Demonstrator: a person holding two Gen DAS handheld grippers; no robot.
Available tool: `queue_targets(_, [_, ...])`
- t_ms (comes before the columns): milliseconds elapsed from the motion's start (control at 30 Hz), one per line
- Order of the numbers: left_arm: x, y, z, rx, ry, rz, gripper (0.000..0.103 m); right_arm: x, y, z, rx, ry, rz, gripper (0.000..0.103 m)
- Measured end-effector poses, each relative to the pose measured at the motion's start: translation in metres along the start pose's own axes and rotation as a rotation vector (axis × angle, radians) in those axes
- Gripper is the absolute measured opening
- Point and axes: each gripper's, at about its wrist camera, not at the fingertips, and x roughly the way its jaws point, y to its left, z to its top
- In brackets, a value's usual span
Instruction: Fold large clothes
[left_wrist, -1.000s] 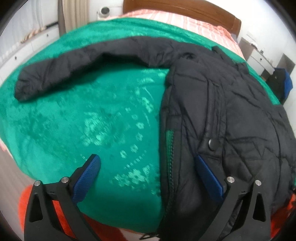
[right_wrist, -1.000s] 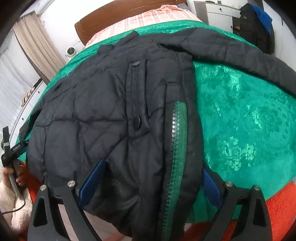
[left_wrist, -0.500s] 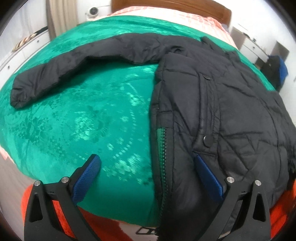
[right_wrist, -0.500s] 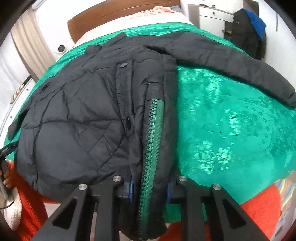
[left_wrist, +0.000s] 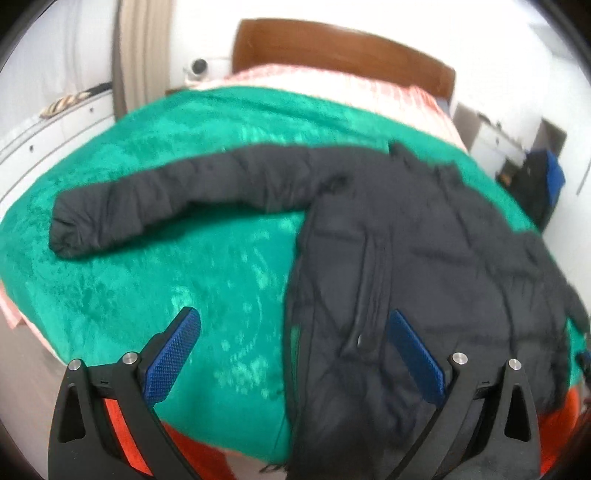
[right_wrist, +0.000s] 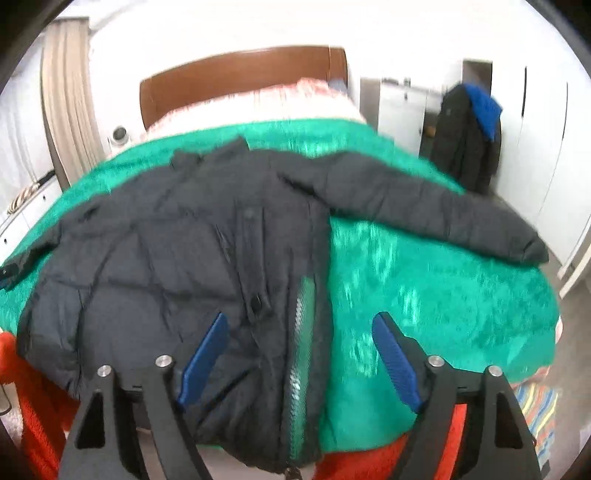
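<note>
Right wrist view shows the black jacket (right_wrist: 155, 258) spread on the bed (right_wrist: 443, 295), one front half folded over, both sleeves still outstretched. The right gripper (right_wrist: 299, 354) fingers are opening above the zipper edge; the left gripper (left_wrist: 295, 350) hangs released, holding nothing.

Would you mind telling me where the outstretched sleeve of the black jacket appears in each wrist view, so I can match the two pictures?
Left wrist: the outstretched sleeve runs from the jacket toward the upper left, cuff at far left.
Right wrist: an outstretched sleeve runs toward the right, cuff at far right; possibly the other sleeve.
Shared landmark: the wooden headboard at top.
</note>
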Motion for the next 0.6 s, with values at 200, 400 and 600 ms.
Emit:
queue_targets(200, [0.003,0.002,-0.001,-0.05,-0.074,0.032,0.102,-0.021,0.013,0.004,-0.033,-0.132,0.03,0.083])
queue_targets(400, [0.002,-0.01,-0.007,0.026,-0.09,0.069,0.102,-0.026,0.03,0.004,-0.086,-0.181,0.048,0.086])
queue_targets(600, [0.001,-0.015,-0.003,0.055,-0.085,0.073,0.102,-0.017,0.039,0.001,-0.133,-0.173,0.055,0.086])
